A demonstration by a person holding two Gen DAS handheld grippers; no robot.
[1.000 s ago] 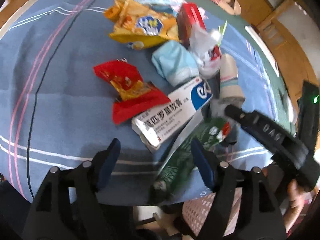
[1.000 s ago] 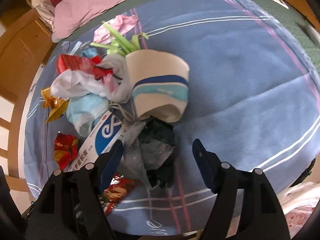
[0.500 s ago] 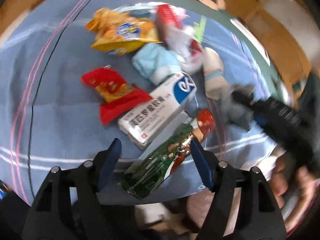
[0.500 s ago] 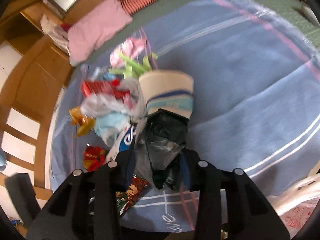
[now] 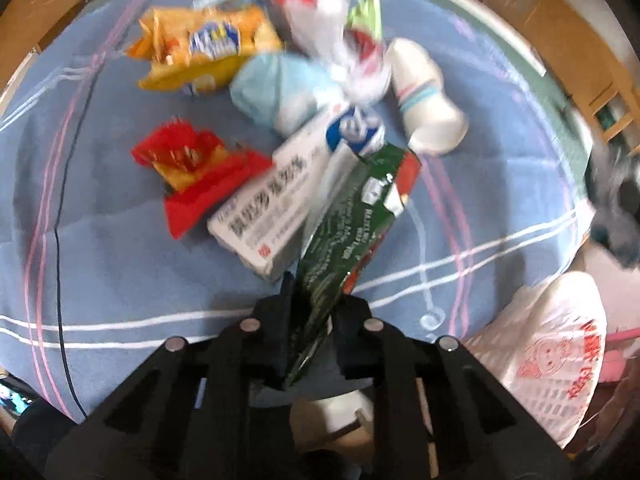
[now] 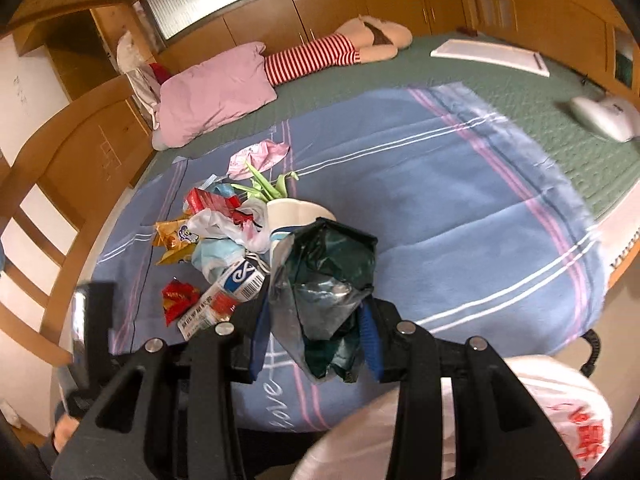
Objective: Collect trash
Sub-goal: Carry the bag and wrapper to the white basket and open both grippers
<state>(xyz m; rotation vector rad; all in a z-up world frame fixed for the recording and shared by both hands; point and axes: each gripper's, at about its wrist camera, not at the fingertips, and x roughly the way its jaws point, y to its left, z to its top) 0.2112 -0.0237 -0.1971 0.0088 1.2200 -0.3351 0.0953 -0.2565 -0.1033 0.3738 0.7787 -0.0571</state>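
Nearest in the left wrist view, the left gripper (image 5: 310, 316) has its fingers pinched narrow on the lower end of a green snack wrapper (image 5: 352, 216), whose long axis runs up and away from the fingers, tilted to the right, its far end hanging over the white medicine box (image 5: 288, 196). In the right wrist view the right gripper (image 6: 316, 332) is closed around a crumpled dark green and silver foil wrapper (image 6: 326, 276) that bulges out above the fingers. Just below and to the right of each gripper lies the white plastic bag (image 5: 556, 364) with red print, its mouth hard to make out; it looks like the collecting bag, and the right gripper seems nearer to it. Farther out on the blue blanket (image 6: 440, 200) lies the remaining heap: a red snack wrapper (image 5: 192, 168), a paper cup (image 5: 424, 96) on its side, a light blue crumpled bag (image 5: 272, 88), an orange chip bag (image 5: 204, 48) and white plastic film (image 5: 340, 52).
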